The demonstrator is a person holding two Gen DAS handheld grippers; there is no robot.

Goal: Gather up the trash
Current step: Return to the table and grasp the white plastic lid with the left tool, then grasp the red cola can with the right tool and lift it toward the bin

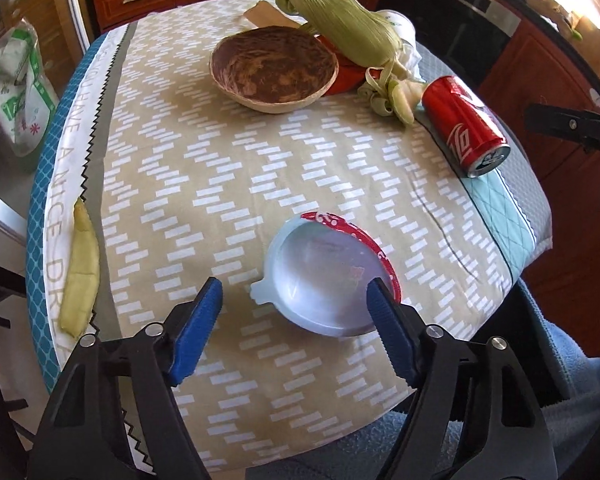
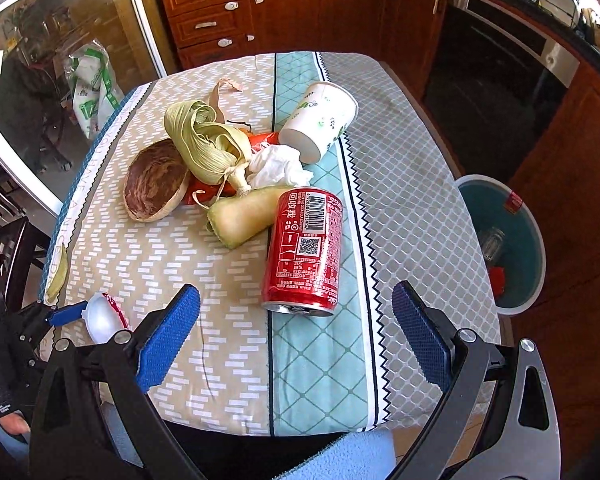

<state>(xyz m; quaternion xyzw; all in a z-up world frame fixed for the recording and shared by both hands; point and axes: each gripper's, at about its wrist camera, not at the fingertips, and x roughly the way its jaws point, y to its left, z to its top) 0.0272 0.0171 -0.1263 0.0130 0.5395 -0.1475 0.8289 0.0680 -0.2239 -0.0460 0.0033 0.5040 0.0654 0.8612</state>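
Note:
A clear plastic lid with a red rim (image 1: 320, 268) lies on the patterned tablecloth (image 1: 203, 184), between the blue pads of my left gripper (image 1: 293, 285). The right pad touches the lid's rim and the left pad stands apart, so the jaws are open. The same lid (image 2: 101, 318) shows at the lower left of the right wrist view. A red soda can (image 2: 306, 248) lies on its side just ahead of my right gripper (image 2: 295, 291), which is open wide and touches nothing. The can (image 1: 466, 126) also lies at the table's right edge.
A brown bowl (image 2: 155, 180), corn husks (image 2: 207, 140), crumpled tissue (image 2: 277, 166), a tipped paper cup (image 2: 320, 120) and a pale peel (image 2: 243, 214) crowd the table's far half. Another peel strip (image 1: 79, 276) lies at the left edge. A teal bin (image 2: 528, 248) stands on the floor, right.

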